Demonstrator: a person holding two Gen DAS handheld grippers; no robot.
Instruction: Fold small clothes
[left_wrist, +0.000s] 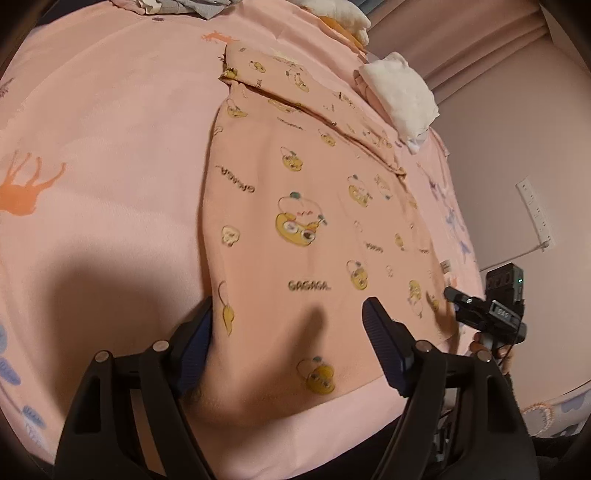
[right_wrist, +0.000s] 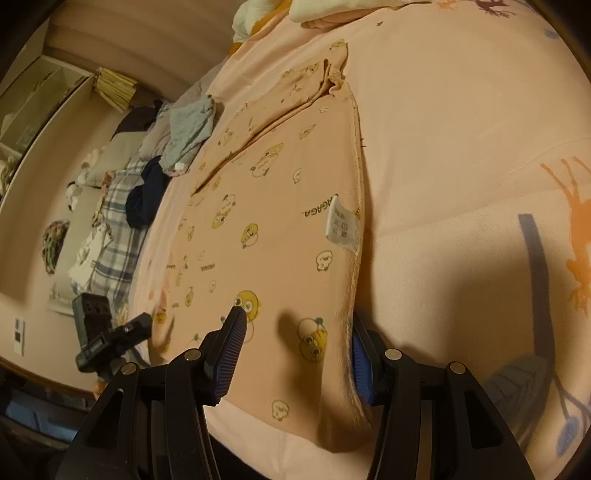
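A soft peach knit garment printed with yellow cartoon faces (left_wrist: 314, 229) lies flat on the pink animal-print bed sheet (left_wrist: 110, 147), white care label (right_wrist: 341, 225) showing; folded white cloths (left_wrist: 400, 96) and grey clothes (right_wrist: 190, 133) lie beyond; left gripper (left_wrist: 288, 325) jaws stand apart over its near hem; right gripper (right_wrist: 295, 354) jaws likewise apart, straddling its edge

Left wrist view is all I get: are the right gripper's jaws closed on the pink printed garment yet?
Observer: No. The right gripper stands open, its fingers either side of the pink printed garment's near corner, which lies flat.
Operator: Any other clothes that I can't see?
Observer: Yes. A dark navy garment lies bunched next to a plaid cloth.
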